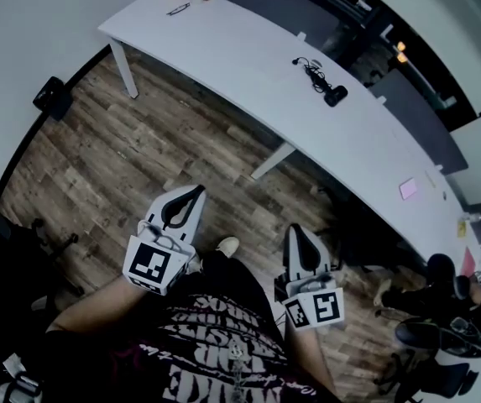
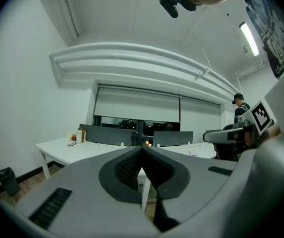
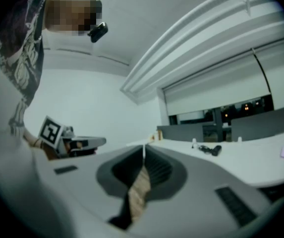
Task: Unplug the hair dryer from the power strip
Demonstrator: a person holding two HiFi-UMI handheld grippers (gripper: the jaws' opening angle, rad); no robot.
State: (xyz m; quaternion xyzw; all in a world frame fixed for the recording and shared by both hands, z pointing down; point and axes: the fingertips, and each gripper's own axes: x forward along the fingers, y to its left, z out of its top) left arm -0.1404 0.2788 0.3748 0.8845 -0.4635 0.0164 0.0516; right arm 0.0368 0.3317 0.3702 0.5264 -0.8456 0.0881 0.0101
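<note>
White lettering is showing across the person's black shirt (image 1: 215, 342), too warped to read. The left gripper (image 1: 196, 191) is hovering with its jaws pressed together on nothing. The right gripper (image 1: 295, 228) is matching it, tips meeting, empty. The hair dryer (image 1: 334, 96) is lying with its cord on the white table (image 1: 223, 49), well apart from both.

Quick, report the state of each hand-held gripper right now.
Left hand-held gripper: closed, holding nothing.
Right hand-held gripper: closed, holding nothing.
</note>
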